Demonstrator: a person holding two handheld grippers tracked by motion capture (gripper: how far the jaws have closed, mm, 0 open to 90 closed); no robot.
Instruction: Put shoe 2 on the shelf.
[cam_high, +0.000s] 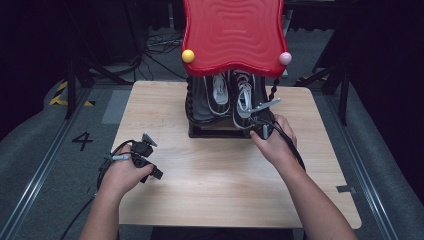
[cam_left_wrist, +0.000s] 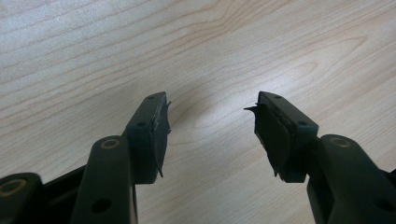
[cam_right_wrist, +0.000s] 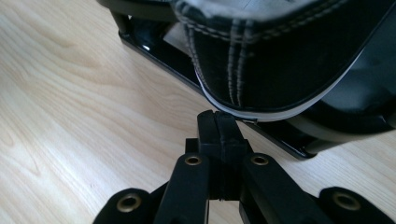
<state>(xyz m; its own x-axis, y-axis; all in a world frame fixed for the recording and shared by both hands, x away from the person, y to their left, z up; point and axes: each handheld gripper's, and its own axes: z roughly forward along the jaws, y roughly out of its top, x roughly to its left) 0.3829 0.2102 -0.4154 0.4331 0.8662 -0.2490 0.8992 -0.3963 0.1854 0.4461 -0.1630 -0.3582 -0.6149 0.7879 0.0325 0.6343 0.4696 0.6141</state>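
Black shoe (cam_right_wrist: 275, 56), right one of pair, sits on low rack (cam_high: 215, 131) under red wavy top (cam_high: 234, 35), upper centre of high view. Right hand-held gripper (cam_right_wrist: 219, 122): jaws pressed together, empty, tips at white sole edge of heel, contact uncertain. Left hand-held gripper (cam_left_wrist: 210, 126): jaws apart, empty, over bare worktop (cam_high: 210, 185), lower left.

Risks:
- closed tips push heel, shoe skews or slides deeper into rack
- jaws opened late, clip rack frame
- lace (cam_high: 244, 100) snags on withdrawal
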